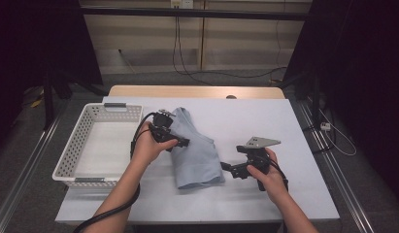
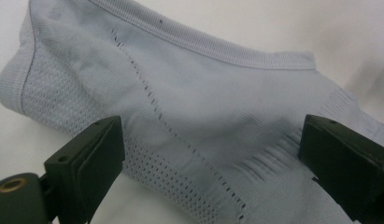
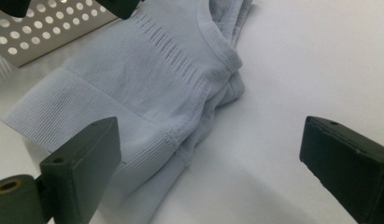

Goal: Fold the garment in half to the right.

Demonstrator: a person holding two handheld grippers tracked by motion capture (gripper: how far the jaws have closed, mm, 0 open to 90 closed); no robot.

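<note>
a dim room with cables on the floor surrounds the white table (image 1: pixel 265 126). a white basket (image 1: pixel 75 150) sits centre-left, a folded pale blue garment (image 1: pixel 194 155) mid-frame. left gripper (image 1: pixel 180 142) and right gripper (image 1: pixel 227 167) flank it, jaws wide; gripper views reveal its ribbed, perforated knit

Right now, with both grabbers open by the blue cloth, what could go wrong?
1. The left gripper has its jaws wide over the folded blue garment; closing here might pinch just the top layer, so the fold could fall open when lifted.
2. The right gripper sits at the ribbed edge, mostly over bare table; it might close on nothing.
3. The white basket is close; a swing left could bump it.
</note>
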